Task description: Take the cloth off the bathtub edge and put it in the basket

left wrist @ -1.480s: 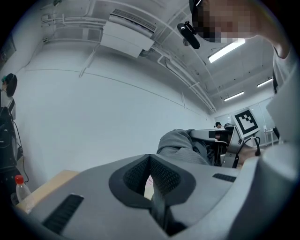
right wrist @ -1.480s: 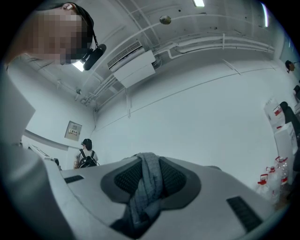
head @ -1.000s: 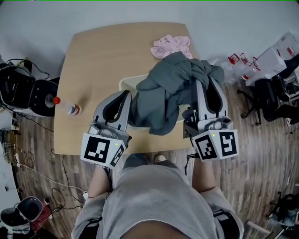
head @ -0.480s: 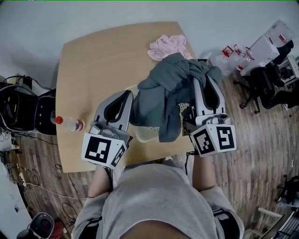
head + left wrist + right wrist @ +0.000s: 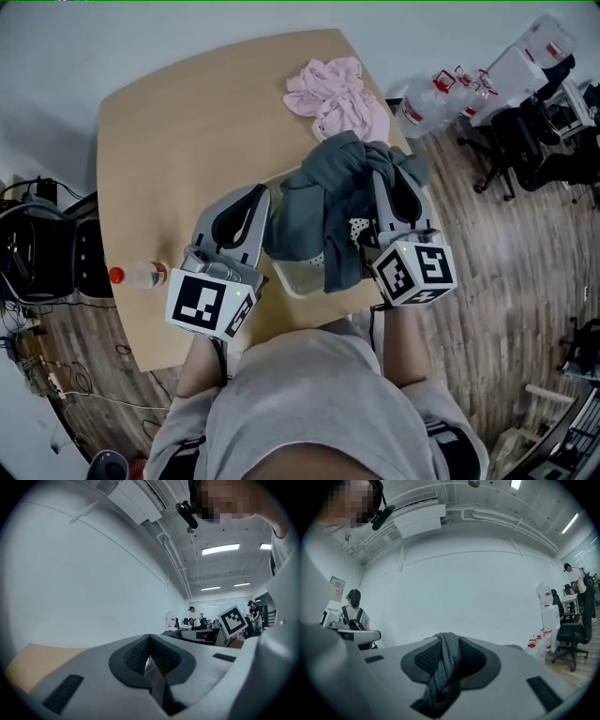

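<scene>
A grey cloth point(image 5: 323, 202) hangs bunched between my two grippers, above a white perforated basket point(image 5: 296, 281) on the wooden table point(image 5: 187, 122). My right gripper point(image 5: 389, 176) is shut on a twisted fold of the cloth point(image 5: 443, 667), which fills the gap between its pads. My left gripper point(image 5: 260, 199) meets the cloth's left edge. In the left gripper view its jaws point(image 5: 150, 660) are closed, with only a thin grey fold between the pads. The cloth's lower end dangles into the basket and hides most of its inside.
A pink cloth point(image 5: 333, 94) lies at the table's far end. A plastic bottle with a red cap point(image 5: 141, 275) lies at the left edge. Water jugs point(image 5: 431, 94) and an office chair point(image 5: 525, 141) stand on the wooden floor to the right. Cables and black gear are on the left.
The two grippers have drawn closer together, so the cloth is more bunched and hangs lower over the basket. The head view has swung, and the table sits more to the left.
</scene>
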`<state>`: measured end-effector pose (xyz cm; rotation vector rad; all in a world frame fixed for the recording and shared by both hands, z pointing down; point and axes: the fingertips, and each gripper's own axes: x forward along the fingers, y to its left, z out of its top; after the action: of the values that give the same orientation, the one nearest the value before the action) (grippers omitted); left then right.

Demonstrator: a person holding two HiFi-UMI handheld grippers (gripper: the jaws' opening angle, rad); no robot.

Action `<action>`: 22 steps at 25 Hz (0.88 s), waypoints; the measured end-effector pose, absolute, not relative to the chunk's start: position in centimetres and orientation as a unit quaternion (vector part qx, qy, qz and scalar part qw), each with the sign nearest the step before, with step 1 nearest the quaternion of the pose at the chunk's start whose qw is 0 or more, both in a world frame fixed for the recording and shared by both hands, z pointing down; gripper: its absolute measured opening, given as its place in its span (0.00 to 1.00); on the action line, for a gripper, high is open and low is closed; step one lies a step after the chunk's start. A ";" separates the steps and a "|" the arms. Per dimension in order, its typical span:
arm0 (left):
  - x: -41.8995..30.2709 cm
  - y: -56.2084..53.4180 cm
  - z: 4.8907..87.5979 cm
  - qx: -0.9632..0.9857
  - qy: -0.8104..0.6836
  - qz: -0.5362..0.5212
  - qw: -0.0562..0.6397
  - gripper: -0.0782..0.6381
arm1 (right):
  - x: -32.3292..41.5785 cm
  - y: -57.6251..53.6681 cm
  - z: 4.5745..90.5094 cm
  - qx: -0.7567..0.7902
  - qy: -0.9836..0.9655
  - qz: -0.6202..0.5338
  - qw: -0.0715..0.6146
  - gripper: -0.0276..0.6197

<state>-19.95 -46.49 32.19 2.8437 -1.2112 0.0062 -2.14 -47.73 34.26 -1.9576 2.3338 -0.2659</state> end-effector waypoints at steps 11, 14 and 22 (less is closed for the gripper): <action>-19.4 -47.9 36.0 0.928 -0.365 0.020 0.073 0.13 | -3.1 -48.5 42.2 -0.633 0.757 -0.153 -0.051 0.21; -19.3 -48.2 36.5 0.929 -0.362 0.023 0.078 0.13 | -3.5 -48.8 44.4 -0.625 0.757 -0.171 -0.084 0.21; -19.3 -48.5 37.5 0.927 -0.363 0.026 0.087 0.13 | -4.1 -49.5 49.7 -0.594 0.750 -0.231 -0.176 0.21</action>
<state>-19.31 -48.46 37.46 2.7611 -1.0824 0.0779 -4.06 -49.46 49.69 -2.1079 2.6641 -0.8207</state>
